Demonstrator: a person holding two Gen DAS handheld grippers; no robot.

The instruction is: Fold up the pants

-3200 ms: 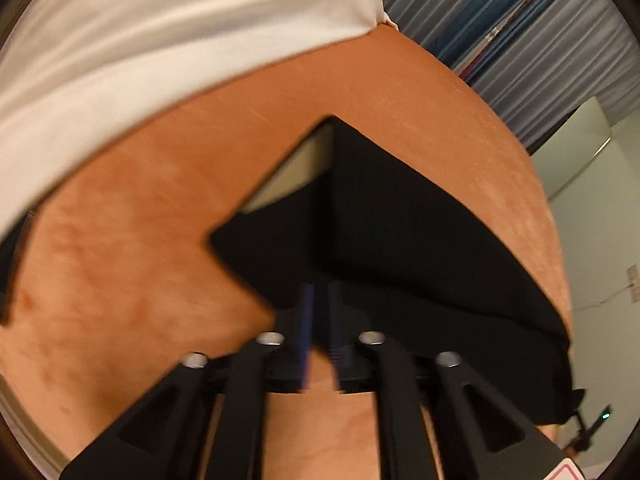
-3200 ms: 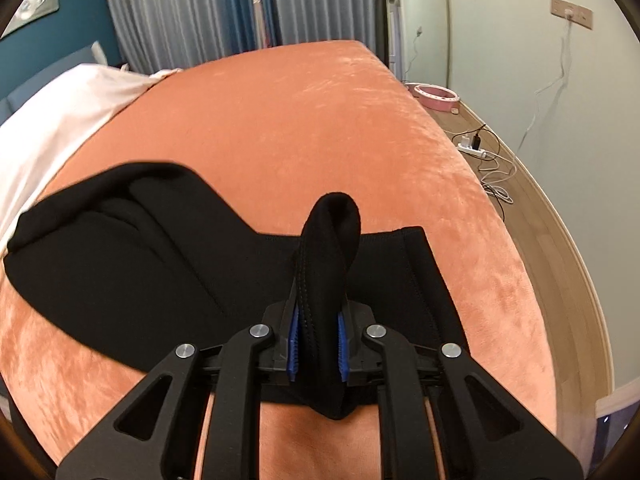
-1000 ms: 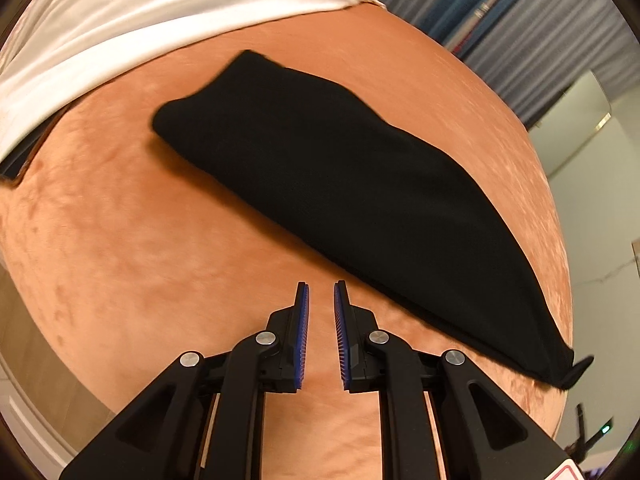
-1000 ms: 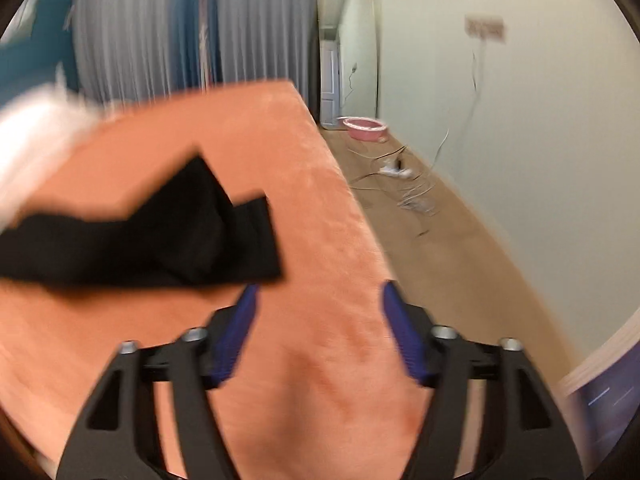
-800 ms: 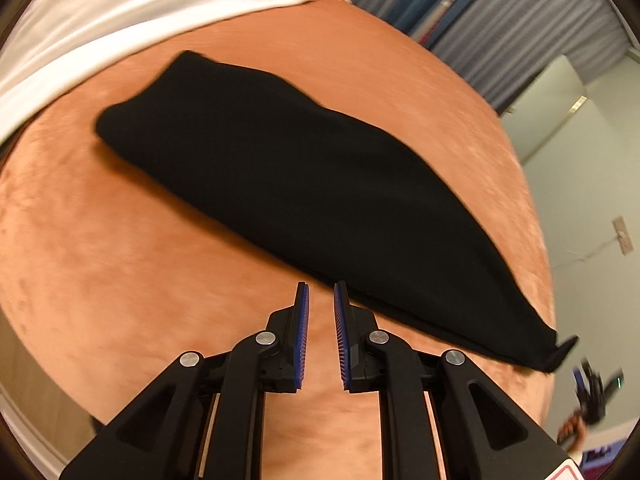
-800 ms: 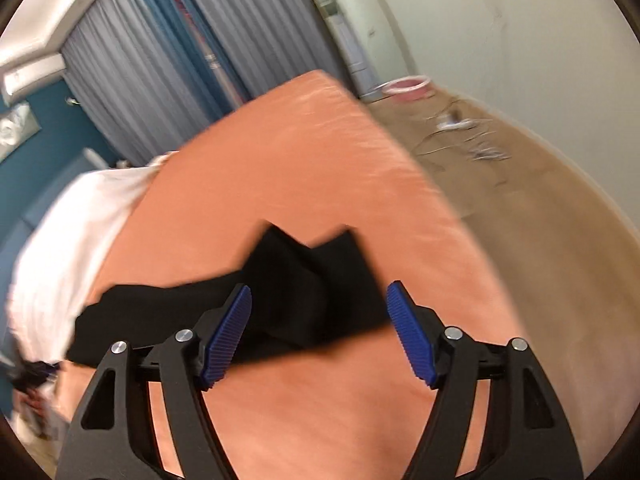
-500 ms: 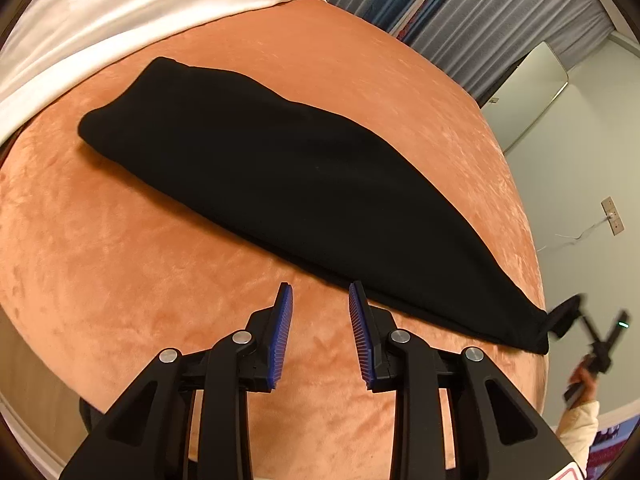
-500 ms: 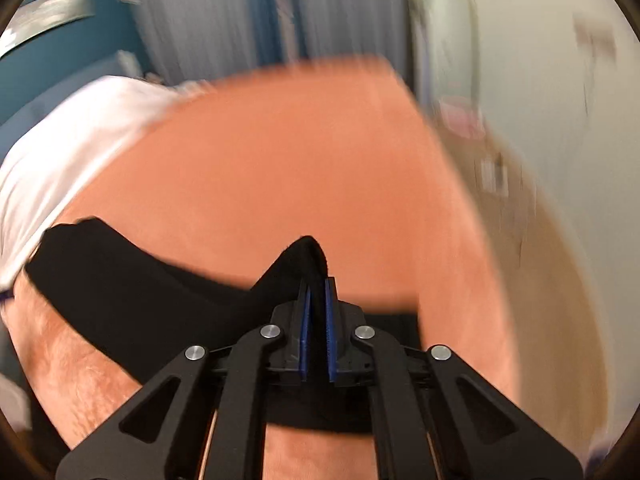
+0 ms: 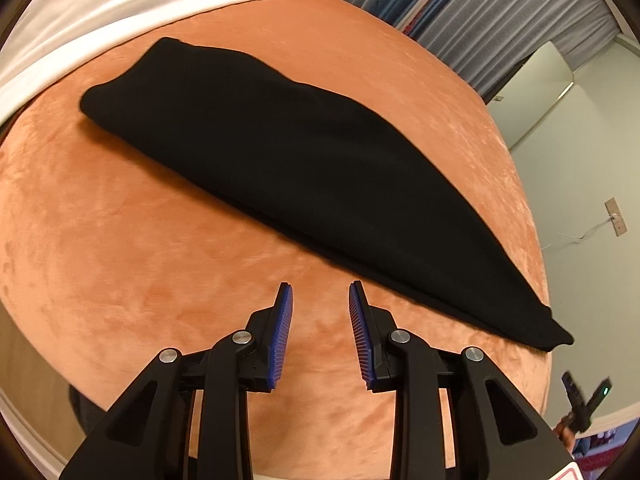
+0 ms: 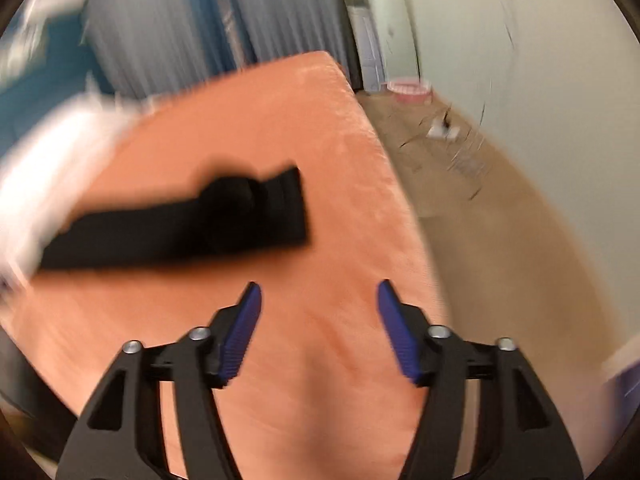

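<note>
We see the black pants (image 9: 304,168) lying folded in a long strip on the orange velvet bed cover (image 9: 120,248), running from upper left of the left wrist frame down to lower right, where the narrow end stops near the bed's edge. The fabric lies flat, and nothing is gripping it.

Our left gripper (image 9: 320,292) sits at bottom centre of that frame, jaws parted to a narrow-to-medium gap, blue pads (image 9: 282,332) facing each other with only bed cover between them. It hovers just short of the pants' near edge, not touching.

A white sheet (image 9: 120,8) lies across the upper left, beyond the pants. Grey and blue curtains (image 9: 480,12) hang at upper right.

The right wrist view is motion-blurred. There the pants (image 10: 192,228) show as a dark band in the left middle of the frame, with a folded bump near its right end. Our right gripper (image 10: 320,292) is at bottom centre, jaws spread wide, blue pads (image 10: 240,332) empty, over bare orange bed cover (image 10: 340,208) and well apart from the pants. A tan floor (image 10: 500,220) fills the right side, with a pink basin (image 10: 408,88) near the far wall at upper centre. Small things on the floor are too blurred for us to name.
</note>
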